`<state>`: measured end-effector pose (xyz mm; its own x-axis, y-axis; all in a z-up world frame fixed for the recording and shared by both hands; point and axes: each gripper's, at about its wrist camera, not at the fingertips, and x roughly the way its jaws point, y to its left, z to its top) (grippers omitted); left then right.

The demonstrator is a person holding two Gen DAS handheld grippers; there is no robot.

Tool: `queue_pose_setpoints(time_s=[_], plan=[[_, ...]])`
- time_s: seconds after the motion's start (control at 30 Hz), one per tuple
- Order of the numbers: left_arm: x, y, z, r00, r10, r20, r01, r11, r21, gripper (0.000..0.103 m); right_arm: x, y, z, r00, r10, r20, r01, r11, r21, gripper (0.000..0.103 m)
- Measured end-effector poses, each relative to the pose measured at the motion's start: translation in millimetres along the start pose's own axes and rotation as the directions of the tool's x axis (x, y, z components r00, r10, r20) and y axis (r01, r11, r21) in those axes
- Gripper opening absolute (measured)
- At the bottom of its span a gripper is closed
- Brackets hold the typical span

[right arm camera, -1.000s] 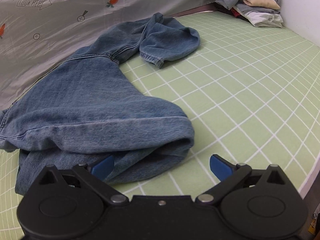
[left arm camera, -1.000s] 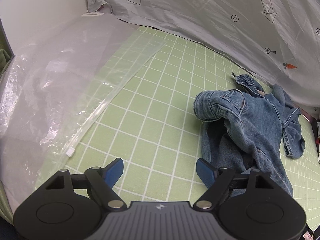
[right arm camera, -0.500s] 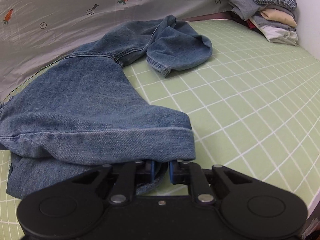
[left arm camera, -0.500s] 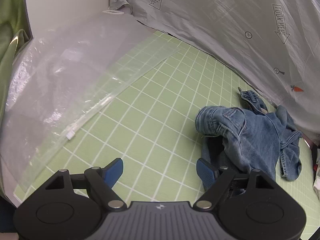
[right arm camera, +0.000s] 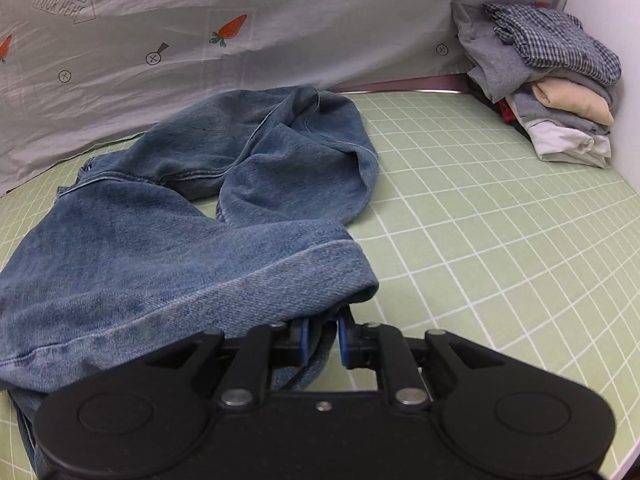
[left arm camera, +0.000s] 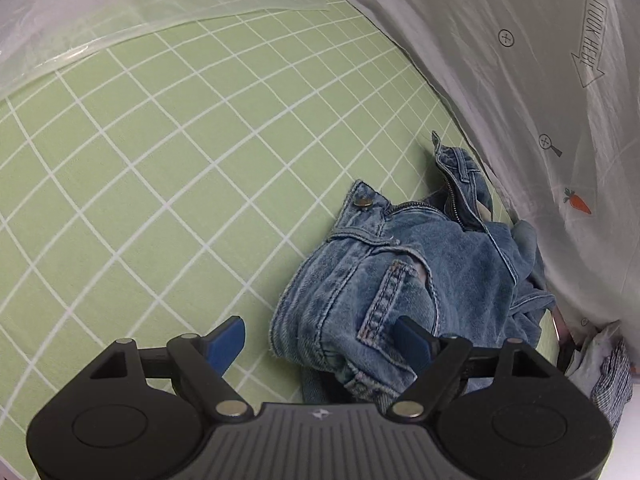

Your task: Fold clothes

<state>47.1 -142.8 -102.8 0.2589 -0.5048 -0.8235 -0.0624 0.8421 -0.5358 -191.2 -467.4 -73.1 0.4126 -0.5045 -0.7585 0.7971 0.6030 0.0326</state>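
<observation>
Blue denim jeans lie crumpled on the green grid sheet. In the left wrist view the waistband, with its metal button and open zip, is bunched up. My left gripper stands open just over it. Its right finger reaches into the denim folds, and its left pad stays clear of the cloth. In the right wrist view a trouser leg stretches away to the left. My right gripper pinches the leg's hem fold; its jaws are opening slightly while denim still sits between the pads.
A grey printed cloth hangs along the back of the sheet. A stack of folded clothes sits in the far right corner by a white wall. A clear plastic bag lies at the far left.
My right gripper went from wide open to shut on the leg's hem and has pulled it along. My left gripper rolled and moved from bare sheet to the waistband.
</observation>
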Motion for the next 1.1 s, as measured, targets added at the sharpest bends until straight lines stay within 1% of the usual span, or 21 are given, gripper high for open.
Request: queue_pose_setpoints(time_s=[0.07, 0.17, 0.2, 0.23, 0.27, 0.33, 0.37, 0.4, 0.43, 0.5, 0.63, 0.77, 0.8, 0.83, 0.87, 0.9, 0.93, 0.97, 1.0, 1.03, 1.1], plan=[[4, -3, 5, 1.000, 0.018, 0.000, -0.018, 1.000, -0.010, 0.082, 14, -6, 8, 0.999, 0.020, -0.031, -0.019, 0.999, 0.035, 0.033], [6, -8, 10, 0.999, 0.045, -0.016, -0.045, 0.999, -0.005, 0.082, 30, -9, 15, 0.996, 0.050, -0.080, -0.044, 0.997, 0.068, 0.044], [5, -10, 10, 0.998, 0.051, -0.019, -0.051, 0.999, 0.005, 0.082, 31, -7, 13, 0.994, 0.055, -0.093, -0.049, 0.996, 0.071, 0.048], [4, -11, 10, 0.998, 0.057, -0.025, -0.057, 0.998, 0.014, 0.082, 30, -5, 11, 0.993, 0.062, -0.100, -0.054, 0.996, 0.074, 0.056], [3, -10, 10, 0.998, 0.061, -0.031, -0.060, 0.998, 0.022, 0.082, 29, -3, 9, 0.992, 0.071, -0.106, -0.062, 0.995, 0.079, 0.061], [2, -9, 11, 0.997, 0.062, -0.044, -0.061, 0.997, 0.037, 0.082, 25, -1, 4, 0.990, 0.085, -0.116, -0.076, 0.993, 0.087, 0.066], [2, -9, 12, 0.997, 0.064, -0.050, -0.061, 0.997, 0.047, 0.082, 23, 0, 1, 0.989, 0.090, -0.120, -0.079, 0.992, 0.095, 0.073], [1, -9, 13, 0.996, 0.066, -0.054, -0.063, 0.996, 0.059, 0.084, 21, 1, -2, 0.988, 0.093, -0.124, -0.080, 0.991, 0.105, 0.076], [1, -9, 13, 0.996, 0.070, -0.054, -0.066, 0.995, 0.069, 0.088, 18, 1, -5, 0.987, 0.096, -0.126, -0.082, 0.990, 0.118, 0.082], [0, -8, 14, 0.996, 0.065, -0.056, -0.061, 0.995, 0.078, 0.090, 16, 2, -13, 0.985, 0.113, -0.134, -0.091, 0.983, 0.157, 0.086], [0, -5, 14, 0.996, 0.022, -0.091, -0.016, 0.998, 0.064, 0.090, 11, 8, -29, 0.979, 0.140, -0.151, -0.104, 0.970, 0.221, 0.092], [0, -8, 13, 0.989, -0.055, -0.134, 0.067, 0.994, 0.083, 0.090, 10, 18, -35, 0.976, 0.161, -0.149, -0.126, 0.968, 0.217, 0.092], [2, -10, 12, 0.987, -0.069, -0.148, 0.082, 0.993, 0.085, 0.088, 11, 21, -36, 0.975, 0.164, -0.150, -0.130, 0.968, 0.215, 0.091], [4, -12, 11, 0.984, -0.076, -0.160, 0.090, 0.992, 0.085, 0.083, 11, 23, -37, 0.974, 0.168, -0.151, -0.134, 0.968, 0.212, 0.088], [7, -14, 9, 0.982, -0.080, -0.169, 0.096, 0.992, 0.085, 0.077, 11, 25, -37, 0.975, 0.167, -0.150, -0.134, 0.969, 0.206, 0.087], [9, -16, 8, 0.981, -0.081, -0.175, 0.097, 0.991, 0.087, 0.067, 12, 26, -36, 0.976, 0.161, -0.146, -0.131, 0.972, 0.197, 0.085], [11, -17, 7, 0.982, -0.079, -0.174, 0.095, 0.992, 0.087, 0.061, 12, 26, -34, 0.977, 0.160, -0.141, -0.133, 0.973, 0.188, 0.079], [13, -17, 7, 0.982, -0.077, -0.170, 0.092, 0.992, 0.086, 0.055, 12, 26, -33, 0.977, 0.164, -0.136, -0.139, 0.974, 0.179, 0.064], [15, -18, 7, 0.983, -0.074, -0.166, 0.089, 0.992, 0.085, 0.044, 12, 25, -32, 0.977, 0.168, -0.132, -0.144, 0.975, 0.172, 0.051], [17, -18, 6, 0.984, -0.072, -0.162, 0.086, 0.993, 0.084, 0.036, 13, 23, -30, 0.976, 0.174, -0.131, -0.151, 0.974, 0.170, 0.024], [17, -21, 7, 0.987, -0.079, -0.143, 0.092, 0.992, 0.086, 0.028, 15, 17, -27, 0.973, 0.188, -0.135, -0.164, 0.971, 0.173, 0.018]])
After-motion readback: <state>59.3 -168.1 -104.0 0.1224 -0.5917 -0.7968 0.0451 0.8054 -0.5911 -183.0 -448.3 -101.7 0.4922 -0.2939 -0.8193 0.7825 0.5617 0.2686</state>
